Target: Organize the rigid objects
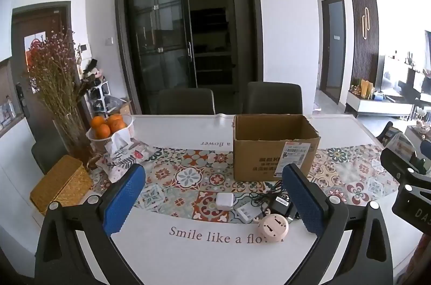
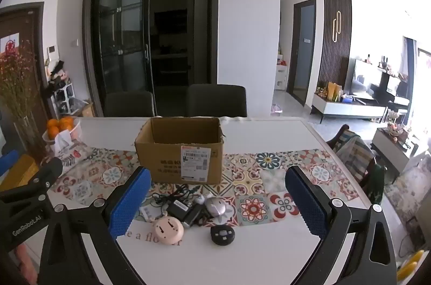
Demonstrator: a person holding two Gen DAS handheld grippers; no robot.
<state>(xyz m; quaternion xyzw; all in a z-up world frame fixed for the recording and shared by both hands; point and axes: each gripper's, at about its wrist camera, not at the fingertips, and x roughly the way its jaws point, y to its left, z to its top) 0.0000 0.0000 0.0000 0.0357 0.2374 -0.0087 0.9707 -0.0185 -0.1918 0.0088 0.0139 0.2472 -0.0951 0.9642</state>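
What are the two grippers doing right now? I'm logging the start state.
Left gripper: open wide, holding nothing.
Right gripper: open wide, holding nothing.

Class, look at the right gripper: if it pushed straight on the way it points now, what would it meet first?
The right gripper, jaws open and empty, points down at the gadget cluster. It would probably meet the silver mouse first, with the cardboard box behind; depth is uncertain.

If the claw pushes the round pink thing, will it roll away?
Probably not. The round pink thing lies flat on its broad face, so it would likely slide across the smooth table. It looks like hard plastic, probably stiff and light. Tipped on edge, it might roll.
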